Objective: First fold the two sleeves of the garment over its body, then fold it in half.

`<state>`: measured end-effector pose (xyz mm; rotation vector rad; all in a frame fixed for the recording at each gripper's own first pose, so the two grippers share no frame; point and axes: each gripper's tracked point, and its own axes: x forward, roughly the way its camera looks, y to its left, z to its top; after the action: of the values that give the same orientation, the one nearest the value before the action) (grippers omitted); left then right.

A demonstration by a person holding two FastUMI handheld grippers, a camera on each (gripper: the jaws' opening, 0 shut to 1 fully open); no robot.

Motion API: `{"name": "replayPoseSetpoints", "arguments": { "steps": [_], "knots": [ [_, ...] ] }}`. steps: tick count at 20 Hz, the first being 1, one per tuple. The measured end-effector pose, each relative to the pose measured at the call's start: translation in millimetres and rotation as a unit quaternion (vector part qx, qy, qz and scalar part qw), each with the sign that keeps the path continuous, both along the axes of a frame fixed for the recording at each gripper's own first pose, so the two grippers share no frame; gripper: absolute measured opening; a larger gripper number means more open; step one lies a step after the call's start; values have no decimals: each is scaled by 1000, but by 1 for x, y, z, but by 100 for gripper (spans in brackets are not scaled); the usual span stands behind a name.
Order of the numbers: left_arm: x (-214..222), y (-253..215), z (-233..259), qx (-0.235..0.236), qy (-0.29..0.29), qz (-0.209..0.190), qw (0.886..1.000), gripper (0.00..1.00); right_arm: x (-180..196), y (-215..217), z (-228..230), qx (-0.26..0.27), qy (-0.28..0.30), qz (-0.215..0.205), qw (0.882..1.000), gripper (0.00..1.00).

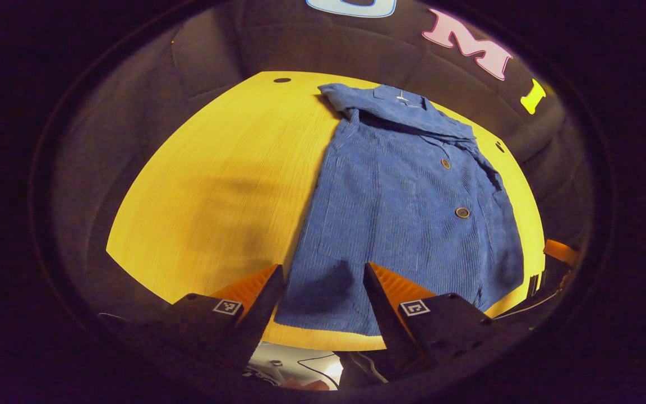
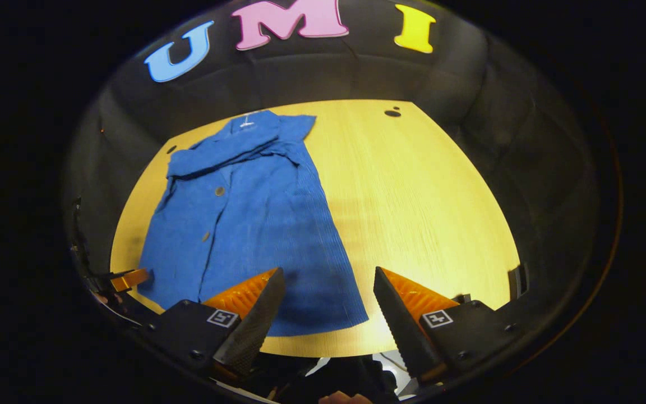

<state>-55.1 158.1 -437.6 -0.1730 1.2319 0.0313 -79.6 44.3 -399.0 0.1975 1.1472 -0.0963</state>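
Garment (image 1: 407,213): blue ribbed corduroy shirt, buttoned, flat on yellow wood-grain table (image 1: 216,185), sleeves tucked in; left gripper (image 1: 323,292) and right gripper (image 2: 328,297) both spread, empty

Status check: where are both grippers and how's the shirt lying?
Left gripper open, above the hem. Right gripper open, above the hem corner. Blue shirt flat on the yellow table, sleeves folded in, not yet halved. Nothing in the way.

A blue ribbed corduroy garment (image 1: 407,219) with brown buttons (image 1: 462,212) lies on a yellow wood-grain table (image 1: 216,185).
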Motion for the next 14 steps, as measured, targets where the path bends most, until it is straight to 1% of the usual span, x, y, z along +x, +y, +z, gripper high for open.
{"name": "replayPoseSetpoints", "arguments": {
  "steps": [2, 4, 6, 7, 8, 9, 10, 11, 12, 13, 14],
  "knots": [
    [-6, 1, -6, -2, 28, -3, 1000, 85, -18, 2, -24, 7, 60, 6, 998, 100],
    [-3, 2, -4, 6, 30, -14, 999, 84, -29, 3, -44, 5, 113, 10, 994, 100],
    [-6, 4, -4, 16, 48, -15, 999, 84, -30, 6, -56, 6, 134, 10, 991, 100],
    [-8, 4, -4, 21, 61, -16, 998, 82, -33, 4, -59, 4, 145, 9, 989, 100],
    [-9, 5, -4, 28, 71, -17, 997, 84, -32, 4, -60, 2, 150, 8, 989, 100],
    [-10, 6, -6, 36, 78, -18, 996, 84, -28, 3, -62, -2, 151, 8, 989, 92],
    [-13, 7, -7, 42, 88, -20, 995, 84, -27, 1, -62, -5, 154, 9, 988, 100],
    [-13, 7, -7, 45, 92, -22, 995, 84, -27, 0, -63, -8, 157, 9, 988, 100],
    [-15, 7, -7, 45, 100, -25, 994, 84, -29, -2, -65, -11, 164, 8, 986, 92],
    [-15, 6, -6, 45, 109, -26, 993, 84, -30, -4, -67, -12, 171, 8, 985, 91],
    [-15, 6, -6, 44, 115, -25, 992, 84, -31, -4, -69, -12, 179, 9, 984, 100]
  ]
}}
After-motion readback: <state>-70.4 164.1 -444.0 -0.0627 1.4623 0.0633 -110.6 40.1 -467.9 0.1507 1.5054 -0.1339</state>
